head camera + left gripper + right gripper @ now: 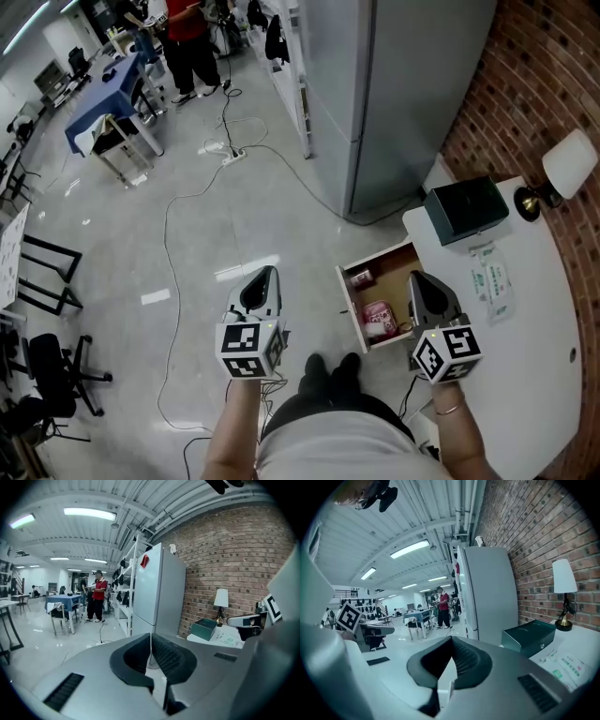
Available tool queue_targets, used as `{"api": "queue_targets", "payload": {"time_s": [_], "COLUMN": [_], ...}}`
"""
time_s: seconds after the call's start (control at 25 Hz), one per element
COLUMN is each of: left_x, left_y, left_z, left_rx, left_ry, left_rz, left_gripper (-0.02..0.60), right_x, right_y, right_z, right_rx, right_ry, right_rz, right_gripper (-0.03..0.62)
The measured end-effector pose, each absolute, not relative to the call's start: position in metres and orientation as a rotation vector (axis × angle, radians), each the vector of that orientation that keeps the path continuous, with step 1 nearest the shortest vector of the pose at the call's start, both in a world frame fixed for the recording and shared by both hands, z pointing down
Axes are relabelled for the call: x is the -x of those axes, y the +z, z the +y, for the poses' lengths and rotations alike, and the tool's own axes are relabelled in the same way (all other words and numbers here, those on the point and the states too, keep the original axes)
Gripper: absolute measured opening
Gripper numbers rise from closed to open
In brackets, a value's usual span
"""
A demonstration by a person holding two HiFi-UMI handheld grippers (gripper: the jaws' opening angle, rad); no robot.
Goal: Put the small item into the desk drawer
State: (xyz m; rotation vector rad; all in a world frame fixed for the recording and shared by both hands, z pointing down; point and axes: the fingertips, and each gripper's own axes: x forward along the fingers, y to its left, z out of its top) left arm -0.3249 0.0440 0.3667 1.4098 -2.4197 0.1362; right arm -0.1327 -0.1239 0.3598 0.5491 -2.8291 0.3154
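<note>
**Head view, nearest first.** The person's 2 forearms reach forward, each hand carrying 1 gripper with its marker cube toward the camera. The left gripper [267,274] hangs over bare floor. Its own view shows the jaws closed pad to pad with nothing between them. The right gripper [417,277] is held at about the same level, and its jaws likewise meet at the tips, empty. Both point forward and only slightly downward, out into the room and not at the furniture.

**Drawer.** Below and between the 2 grippers, the drawer [344,300] stands pulled out from the white desk [534,328]. It lies just left of the right gripper's jaws and well right of the left gripper, so the right hand is nearer. Inside rest a pink item [378,319] and, farther off, a smaller reddish item [361,277]. The pink one is probably the task's small item, already in place, though it shows too small to be sure, and its long axis cannot be read. If so, what remains is likely pushing the drawer shut, which calls for lowering a gripper to its front panel.

**Farther on the desk.** A printed packet [490,281], a dark green box [466,208] and a lamp [567,164]. Beyond them stands a grey refrigerator [403,94].
</note>
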Motion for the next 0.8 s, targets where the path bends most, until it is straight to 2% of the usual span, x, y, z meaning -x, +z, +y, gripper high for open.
{"api": "queue_targets", "payload": {"time_s": [0.8], "left_x": [0.346], "left_y": [0.360], "left_z": [0.073], "left_rx": [-1.369], "left_ry": [0.132], "left_rz": [-2.492], "left_gripper": [0.028], "right_x": [0.155], "right_y": [0.348], "right_z": [-0.110], "right_rx": [-0.434], "right_ry": [0.265], "right_rz": [-2.872], "right_gripper": [0.006]}}
